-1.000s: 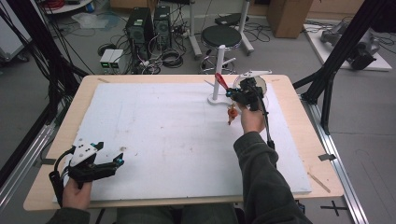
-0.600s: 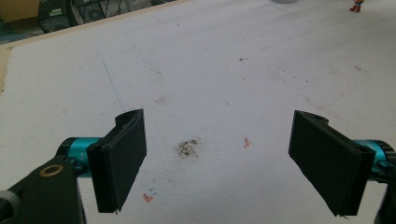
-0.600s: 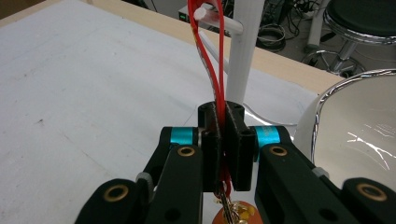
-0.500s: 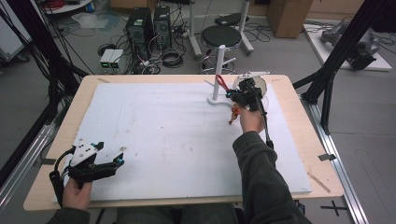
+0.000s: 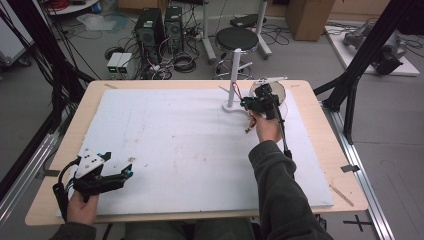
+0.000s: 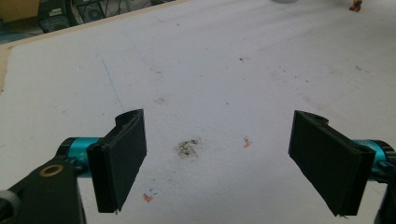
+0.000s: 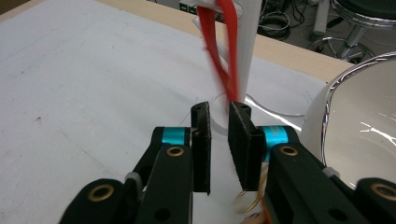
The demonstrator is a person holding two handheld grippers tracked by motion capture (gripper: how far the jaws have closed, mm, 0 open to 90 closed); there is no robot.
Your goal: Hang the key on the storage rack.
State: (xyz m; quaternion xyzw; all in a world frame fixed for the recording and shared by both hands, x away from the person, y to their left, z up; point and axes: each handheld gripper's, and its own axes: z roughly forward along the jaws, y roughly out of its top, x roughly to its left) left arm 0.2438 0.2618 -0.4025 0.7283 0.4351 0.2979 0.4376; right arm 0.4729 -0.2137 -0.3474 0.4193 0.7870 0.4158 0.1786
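Right gripper view, red strap (image 7: 219,51) hanging just beyond narrowly parted right tongs (image 7: 219,140)

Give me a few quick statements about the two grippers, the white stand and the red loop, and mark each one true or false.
1. The left gripper is open over bare white board. True.
2. The right gripper is spread as wide as the left. False: its jaws stand close together with only a narrow gap.
3. A red loop hangs from the white stand, just beyond the right gripper. True.
4. The left gripper holds the red loop. False: nothing lies between its jaws.
5. The white stand lies flat on the white board. False: it stands upright on its base.
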